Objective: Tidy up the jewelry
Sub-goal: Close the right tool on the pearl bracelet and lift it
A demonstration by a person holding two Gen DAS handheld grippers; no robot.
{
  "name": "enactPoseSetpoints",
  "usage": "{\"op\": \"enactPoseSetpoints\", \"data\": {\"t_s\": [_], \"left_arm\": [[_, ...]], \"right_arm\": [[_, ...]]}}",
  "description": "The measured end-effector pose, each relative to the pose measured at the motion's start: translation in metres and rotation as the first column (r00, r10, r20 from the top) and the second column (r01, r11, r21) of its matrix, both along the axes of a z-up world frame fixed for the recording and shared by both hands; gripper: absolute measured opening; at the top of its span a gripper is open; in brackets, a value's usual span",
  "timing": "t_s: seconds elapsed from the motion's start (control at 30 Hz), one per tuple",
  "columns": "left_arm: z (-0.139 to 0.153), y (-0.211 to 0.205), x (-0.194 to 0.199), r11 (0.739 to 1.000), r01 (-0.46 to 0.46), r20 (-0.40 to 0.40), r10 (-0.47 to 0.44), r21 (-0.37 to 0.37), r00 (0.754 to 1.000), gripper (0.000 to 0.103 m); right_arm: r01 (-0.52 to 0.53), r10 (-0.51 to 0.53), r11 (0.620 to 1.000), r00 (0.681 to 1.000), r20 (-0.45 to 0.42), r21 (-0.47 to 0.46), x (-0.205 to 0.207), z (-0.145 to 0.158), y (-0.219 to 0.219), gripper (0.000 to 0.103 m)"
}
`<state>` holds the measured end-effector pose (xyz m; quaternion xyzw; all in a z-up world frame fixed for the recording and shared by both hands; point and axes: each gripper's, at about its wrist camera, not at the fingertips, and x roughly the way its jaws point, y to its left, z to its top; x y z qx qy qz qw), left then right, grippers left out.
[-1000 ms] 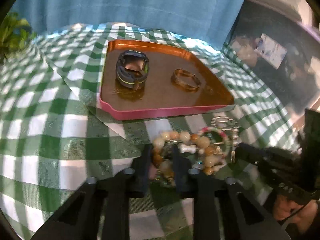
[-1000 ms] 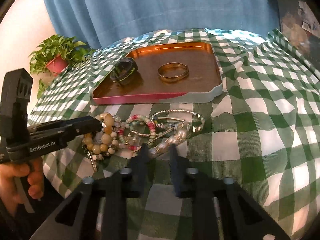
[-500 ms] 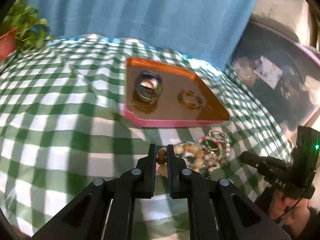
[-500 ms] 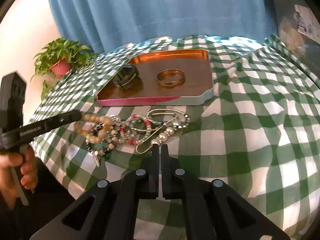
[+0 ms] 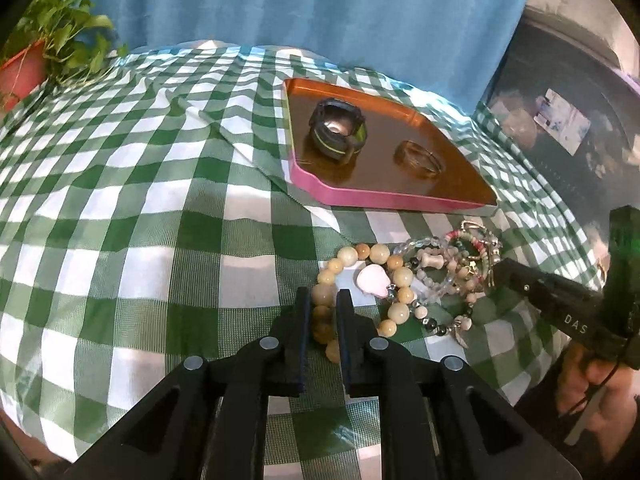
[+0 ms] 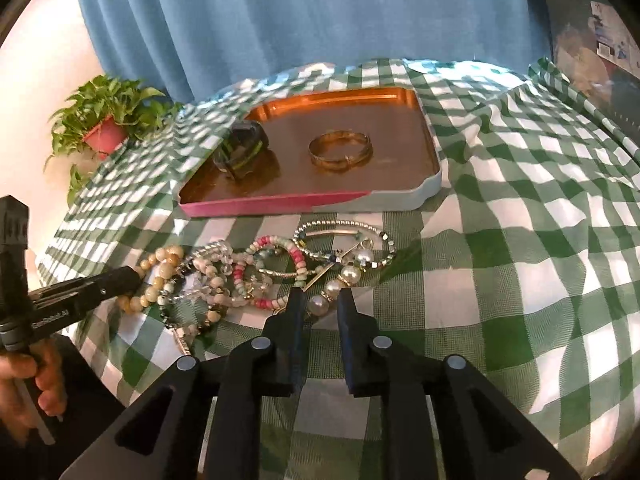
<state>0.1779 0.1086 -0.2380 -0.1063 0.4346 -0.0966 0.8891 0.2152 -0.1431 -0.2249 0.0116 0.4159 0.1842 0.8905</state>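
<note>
A pile of bracelets lies on the green checked cloth in front of a copper tray (image 5: pixel 404 199) (image 6: pixel 428 184). The tray holds a dark watch (image 5: pixel 338 131) (image 6: pixel 240 151) and a gold bangle (image 5: pixel 418 158) (image 6: pixel 341 155). My left gripper (image 5: pixel 322 300) has its jaws closed around the cream bead bracelet (image 5: pixel 362 256) (image 6: pixel 160 276). My right gripper (image 6: pixel 318 300) has its jaws closed around the pearl bracelet (image 6: pixel 340 280). A pink and green bead bracelet (image 6: pixel 280 272) and a silver chain bracelet (image 6: pixel 344 226) lie between them.
A potted plant (image 5: pixel 44 52) (image 6: pixel 106 120) stands at the far left of the table. A blue curtain (image 6: pixel 300 20) hangs behind. The cloth is creased beside the tray (image 5: pixel 240 128). The table drops off at the near edge.
Both grippers were fully shut and drawn back half a second ago. Now each has moved forward onto the pile, and its jaws sit around a bracelet.
</note>
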Motion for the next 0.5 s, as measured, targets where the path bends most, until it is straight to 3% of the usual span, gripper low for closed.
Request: {"op": "enactPoseSetpoints", "data": {"t_s": [0.07, 0.1, 0.27, 0.37, 0.5], "left_arm": [[0.0, -0.004, 0.001, 1.0, 0.01, 0.005, -0.01, 0.025, 1.0, 0.014], [0.0, -0.007, 0.002, 0.999, 0.017, 0.007, -0.017, 0.04, 1.0, 0.014], [0.001, -0.012, 0.003, 0.997, 0.022, 0.01, -0.022, 0.07, 1.0, 0.013], [0.001, -0.008, 0.0, 0.999, 0.002, -0.001, -0.002, 0.042, 1.0, 0.012], [0.005, -0.001, -0.016, 0.998, -0.001, -0.02, 0.0, -0.057, 1.0, 0.012]], "right_arm": [[-0.011, 0.013, 0.998, 0.999, 0.031, -0.06, -0.002, 0.0, 0.008, 0.015], [-0.026, 0.029, 0.996, 0.999, 0.042, -0.082, -0.003, 0.0, 0.011, 0.009], [-0.025, 0.03, 0.993, 0.999, 0.042, -0.117, -0.008, 0.001, 0.005, 0.008], [-0.015, 0.019, 0.993, 0.999, 0.034, -0.115, -0.012, 0.002, -0.005, 0.008], [-0.013, 0.016, 0.994, 1.0, 0.022, -0.104, -0.025, 0.006, -0.018, 0.008]]}}
